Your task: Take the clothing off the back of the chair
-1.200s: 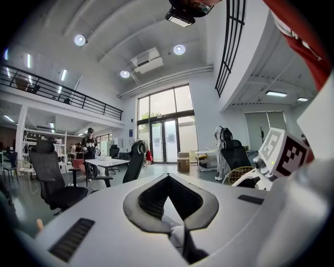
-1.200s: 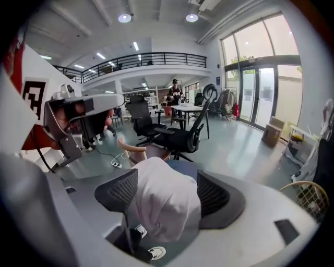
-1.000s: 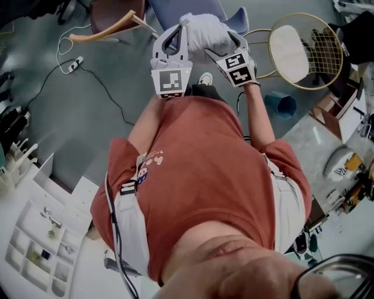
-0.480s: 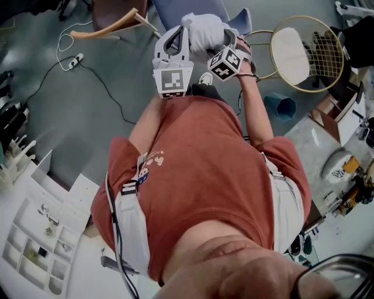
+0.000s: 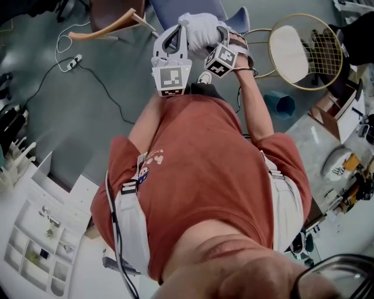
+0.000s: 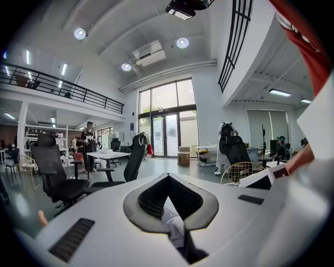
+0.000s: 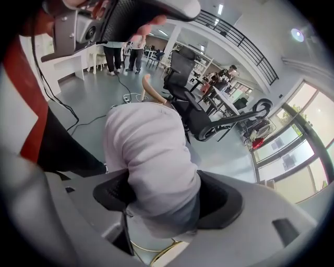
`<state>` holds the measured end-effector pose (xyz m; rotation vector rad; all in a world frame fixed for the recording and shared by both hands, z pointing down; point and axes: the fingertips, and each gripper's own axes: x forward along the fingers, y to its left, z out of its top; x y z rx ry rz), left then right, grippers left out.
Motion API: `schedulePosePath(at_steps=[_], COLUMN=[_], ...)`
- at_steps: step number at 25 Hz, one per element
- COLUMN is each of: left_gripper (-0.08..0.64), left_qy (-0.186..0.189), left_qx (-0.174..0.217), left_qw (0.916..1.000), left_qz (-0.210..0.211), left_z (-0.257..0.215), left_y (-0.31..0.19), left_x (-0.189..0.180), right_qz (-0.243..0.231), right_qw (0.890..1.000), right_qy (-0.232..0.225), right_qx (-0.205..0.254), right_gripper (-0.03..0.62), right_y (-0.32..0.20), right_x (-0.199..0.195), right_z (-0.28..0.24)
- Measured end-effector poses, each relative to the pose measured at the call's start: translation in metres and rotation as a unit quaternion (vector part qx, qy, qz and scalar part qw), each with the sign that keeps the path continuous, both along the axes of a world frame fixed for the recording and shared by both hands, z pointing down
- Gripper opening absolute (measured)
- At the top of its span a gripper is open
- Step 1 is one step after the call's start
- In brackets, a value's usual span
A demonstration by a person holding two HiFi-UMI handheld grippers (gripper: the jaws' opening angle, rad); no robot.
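Observation:
In the head view the white clothing (image 5: 201, 29) is bunched up in front of my chest, between both grippers. My left gripper (image 5: 174, 36) holds its left side and my right gripper (image 5: 225, 36) its right side. In the left gripper view the left gripper (image 6: 172, 211) is shut, with a small fold of white cloth (image 6: 175, 225) pinched between its jaws. The right gripper (image 7: 162, 195) is shut on a thick roll of the clothing (image 7: 148, 148), which fills its view. A blue-grey chair (image 5: 193, 7) stands just beyond the bundle, mostly hidden.
A badminton racket (image 5: 304, 49) and a teal bin (image 5: 283, 105) lie on the floor to the right. A cable with a power strip (image 5: 73, 63) runs at the left. A white table with an organizer tray (image 5: 41, 245) is behind me. Black office chairs (image 6: 55, 172) stand around.
My right gripper has rolled over, turning its marker cube, and drawn in closer to the left gripper. The bundle of clothing stays held between the two.

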<state>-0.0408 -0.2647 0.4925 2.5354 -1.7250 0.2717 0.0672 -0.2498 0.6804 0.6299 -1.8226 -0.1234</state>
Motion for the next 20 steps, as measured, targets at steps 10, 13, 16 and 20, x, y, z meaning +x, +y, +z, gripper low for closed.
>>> schedulePosePath(at_steps=[10, 13, 16, 20], left_gripper=[0.014, 0.014, 0.014, 0.014], left_qy=[0.000, 0.002, 0.002, 0.001], left_qx=[-0.001, 0.000, 0.002, 0.002], left_qw=[1.0000, 1.0000, 1.0000, 1.0000], left_qz=[0.003, 0.004, 0.002, -0.002], left_z=[0.000, 0.000, -0.002, -0.004], left_y=[0.002, 0.001, 0.001, 0.000], left_x=[0.006, 0.009, 0.008, 0.003], right_qz=[-0.033, -0.034, -0.032, -0.032], right_qw=[0.999, 0.999, 0.999, 0.998], right_qy=[0.018, 0.014, 0.004, -0.008], right_qx=[0.000, 0.011, 0.029, 0.048], right_gripper=[0.264, 0.246, 0.234, 0.221], right_y=[0.005, 0.007, 0.010, 0.013], right_x=[0.001, 0.003, 0.004, 0.002], right_z=[-0.010, -0.013, -0.019, -0.026])
